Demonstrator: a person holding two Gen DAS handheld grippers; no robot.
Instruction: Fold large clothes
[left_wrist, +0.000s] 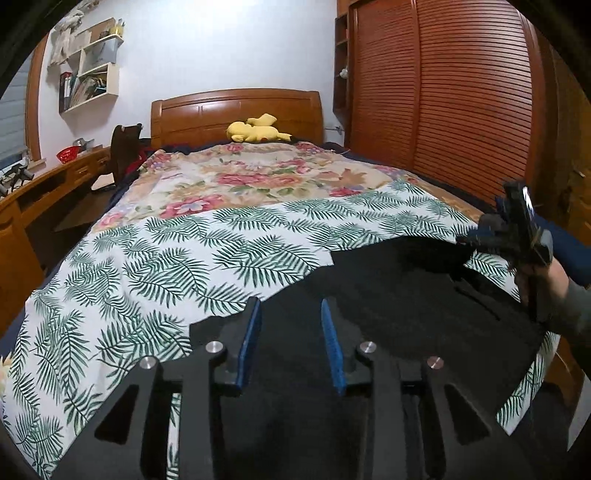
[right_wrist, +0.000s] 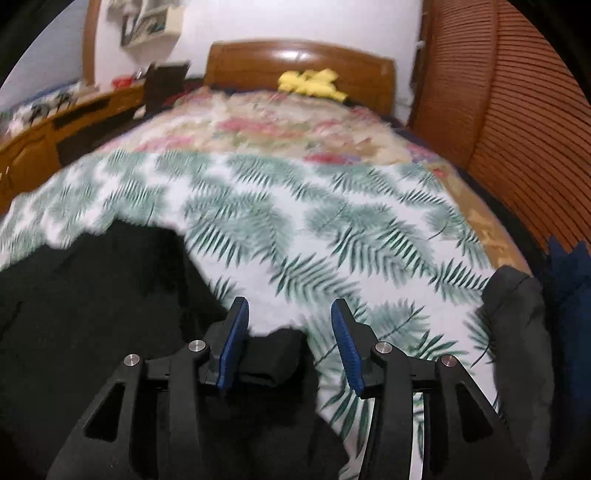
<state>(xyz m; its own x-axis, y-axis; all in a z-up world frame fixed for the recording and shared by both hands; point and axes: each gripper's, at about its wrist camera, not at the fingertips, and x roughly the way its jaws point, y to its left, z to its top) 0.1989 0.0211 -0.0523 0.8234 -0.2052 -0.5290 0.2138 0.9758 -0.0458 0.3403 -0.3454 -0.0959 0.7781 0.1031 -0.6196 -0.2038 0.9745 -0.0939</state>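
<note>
A black garment (left_wrist: 406, 280) lies spread on the leaf-print sheet (left_wrist: 177, 258) at the near end of the bed. My left gripper (left_wrist: 290, 314) hovers over the garment's left edge, its blue pads apart with nothing pinched between them. My right gripper (right_wrist: 290, 314) stands open over the garment's (right_wrist: 92, 295) right edge. A folded black tip of cloth (right_wrist: 273, 354) lies between its jaws, against the left pad only. In the left wrist view a person's hand (left_wrist: 554, 284) holds that gripper at the far right.
A floral bedspread (left_wrist: 258, 177) covers the far half of the bed, with a yellow plush toy (left_wrist: 255, 131) by the wooden headboard (left_wrist: 236, 107). A slatted wardrobe (left_wrist: 443, 92) is on the right, a desk (left_wrist: 44, 192) on the left. A dark grey cloth (right_wrist: 517, 317) sits on the bed's right edge.
</note>
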